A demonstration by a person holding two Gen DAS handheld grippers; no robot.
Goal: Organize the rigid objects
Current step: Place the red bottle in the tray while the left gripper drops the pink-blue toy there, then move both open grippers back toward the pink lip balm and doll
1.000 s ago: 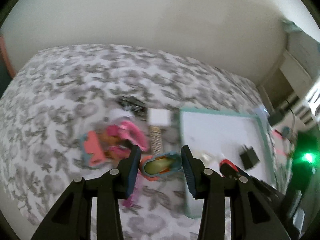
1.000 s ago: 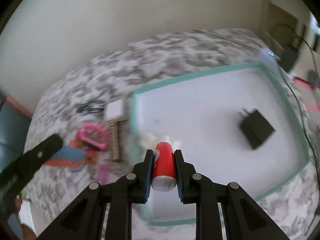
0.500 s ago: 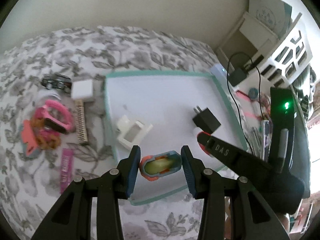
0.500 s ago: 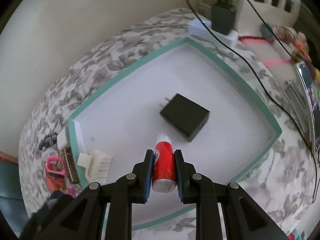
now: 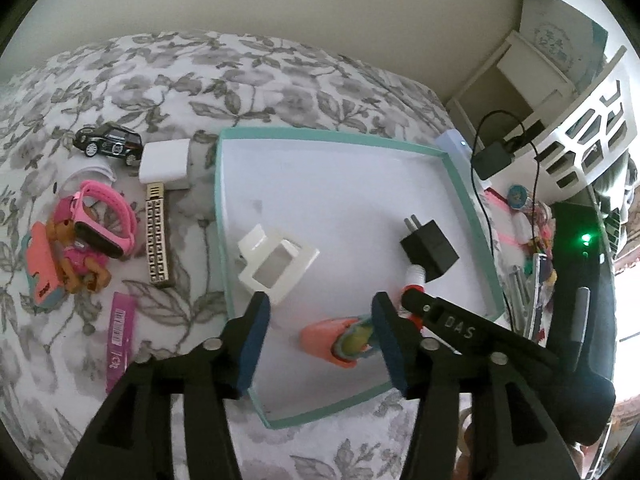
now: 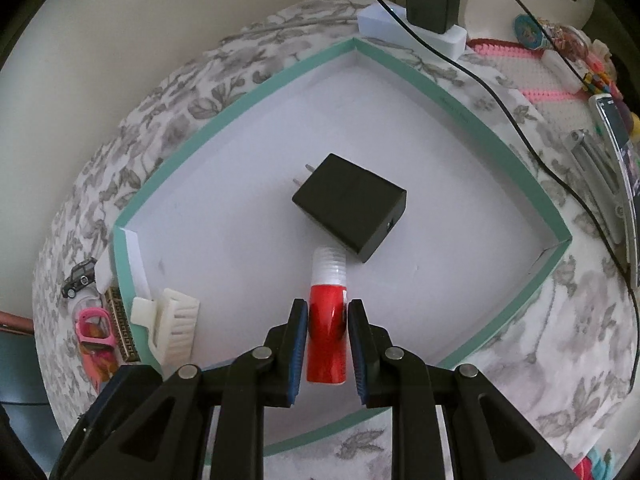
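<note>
While left hand-held gripper gapes over orange toy in tray; right hand-held gripper pinches red tube.

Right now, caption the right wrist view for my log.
Right gripper holds a red tube over the teal-rimmed tray, its clear cap beside the black charger.

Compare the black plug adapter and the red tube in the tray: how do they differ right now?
The black plug adapter is a boxy block with two prongs; the red tube is a slim cylinder with a clear ribbed cap. The adapter lies free of both grippers, while the tube sits between the right gripper's fingers. The adapter lies nearer the tray's middle; the tube is closer to its near edge. Both are inside the teal-rimmed tray, almost touching.
</note>
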